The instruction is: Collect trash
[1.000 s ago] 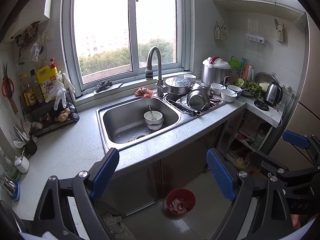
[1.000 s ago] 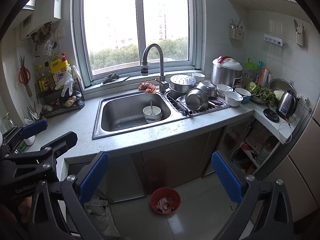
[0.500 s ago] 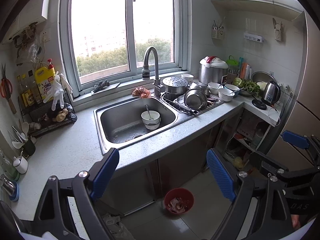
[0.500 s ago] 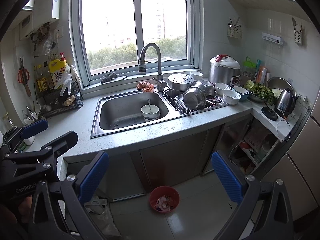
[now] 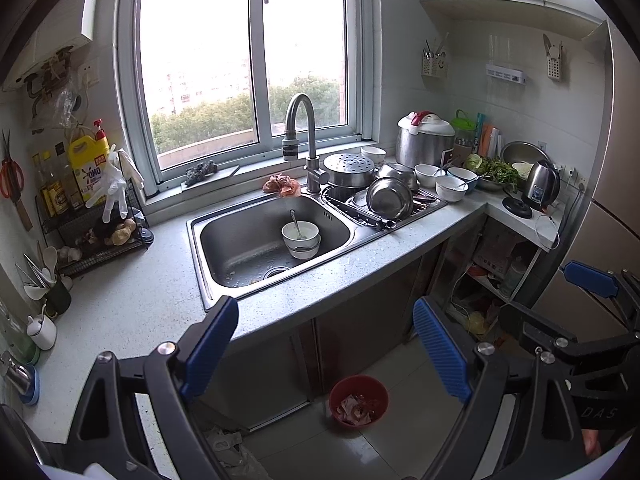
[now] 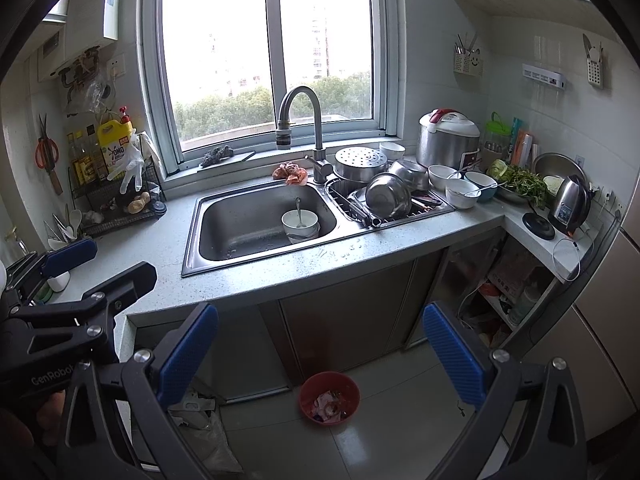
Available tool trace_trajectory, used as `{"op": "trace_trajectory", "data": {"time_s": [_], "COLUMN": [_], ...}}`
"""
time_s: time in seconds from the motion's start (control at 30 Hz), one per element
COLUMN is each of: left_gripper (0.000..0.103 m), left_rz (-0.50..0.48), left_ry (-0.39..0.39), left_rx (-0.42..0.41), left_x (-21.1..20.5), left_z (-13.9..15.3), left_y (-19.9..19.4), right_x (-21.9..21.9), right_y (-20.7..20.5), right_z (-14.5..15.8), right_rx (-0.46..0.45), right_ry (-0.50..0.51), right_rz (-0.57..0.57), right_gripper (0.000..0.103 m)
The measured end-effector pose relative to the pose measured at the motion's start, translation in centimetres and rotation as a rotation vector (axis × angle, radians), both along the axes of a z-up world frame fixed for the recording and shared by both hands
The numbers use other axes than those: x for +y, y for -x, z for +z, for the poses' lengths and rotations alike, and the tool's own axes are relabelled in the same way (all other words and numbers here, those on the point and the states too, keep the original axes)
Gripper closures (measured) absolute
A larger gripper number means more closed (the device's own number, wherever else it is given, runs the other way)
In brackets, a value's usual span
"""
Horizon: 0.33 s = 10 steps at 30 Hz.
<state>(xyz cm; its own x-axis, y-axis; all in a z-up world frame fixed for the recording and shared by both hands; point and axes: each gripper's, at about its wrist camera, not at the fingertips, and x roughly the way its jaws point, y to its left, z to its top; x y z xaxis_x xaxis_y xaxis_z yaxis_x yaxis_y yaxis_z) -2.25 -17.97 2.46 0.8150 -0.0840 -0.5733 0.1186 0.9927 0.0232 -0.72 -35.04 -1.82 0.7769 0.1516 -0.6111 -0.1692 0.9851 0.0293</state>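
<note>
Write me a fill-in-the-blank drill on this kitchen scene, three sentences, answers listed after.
1. The white bowl in the sink holds a ____.
2. The red bin stands on the ____ in front of the cabinets.
3. Both the left gripper and the right gripper have their jaws ____, with nothing between them.

Missing words: spoon; floor; open

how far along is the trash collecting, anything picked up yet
Barely begun, as far as the views show. Done: the red bin on the floor already holds some scraps. In hand: nothing; the left gripper and right gripper are both open and empty, back from the counter. Left: the crumpled wrapper by the tap, and the bits by the sink drain.
</note>
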Motion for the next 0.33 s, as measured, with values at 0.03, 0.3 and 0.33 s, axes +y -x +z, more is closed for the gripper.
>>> {"op": "trace_trajectory", "data": {"time_s": [0.03, 0.3, 0.33], "left_gripper": [0.015, 0.015, 0.015], "left_rz": [0.0, -0.004, -0.007], "left_ry": [0.0, 0.0, 0.0], "left_rx": [0.0, 0.004, 0.006], "left_x": [0.0, 0.59, 0.63], "left_z": [0.0, -0.01, -0.03], "left_y": [0.0, 0.19, 0.2], "right_x": [-0.01, 0.44, 0.49], "right_y": [-0.03, 0.38, 0.43], "right_z": [0.0, -0.13, -0.15], "right_rx": [-0.001, 0.006, 0.006], "right_ry": [0.001, -0.005, -0.005], "right_rz": [0.0, -0.01, -0.011], "right_gripper": [0.001, 0.001, 0.001]}}
